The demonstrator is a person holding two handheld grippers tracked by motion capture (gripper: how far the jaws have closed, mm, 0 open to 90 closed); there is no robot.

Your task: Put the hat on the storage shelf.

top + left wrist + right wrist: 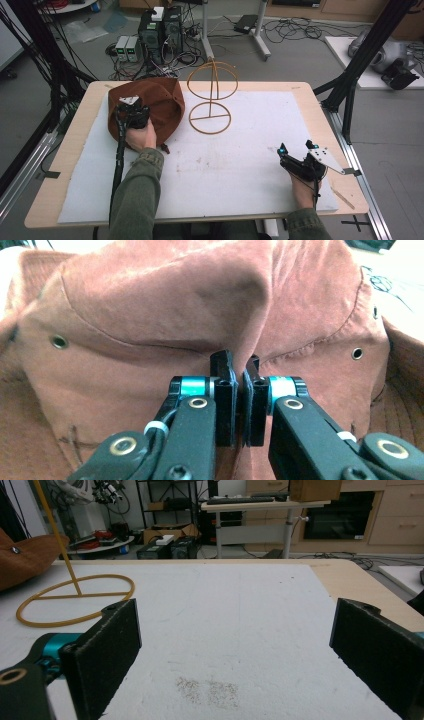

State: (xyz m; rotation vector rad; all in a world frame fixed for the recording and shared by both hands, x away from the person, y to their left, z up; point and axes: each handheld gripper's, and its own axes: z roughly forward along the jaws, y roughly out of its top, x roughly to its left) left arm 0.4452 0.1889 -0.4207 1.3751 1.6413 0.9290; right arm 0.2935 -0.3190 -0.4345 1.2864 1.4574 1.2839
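- Pinched on a fold of the brown hat: left gripper, jaws pressed together, seen close in the left gripper view.
- Spread wide over the white mat: right gripper, near right.
- From the high view, hat at far left, wire stand just right of it, 2 rings.

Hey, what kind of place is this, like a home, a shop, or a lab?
Most likely a robotics or research lab. Computer towers sit on the floor amid loose cables, a black metal frame flanks the table, and the person holds an instrumented left gripper.
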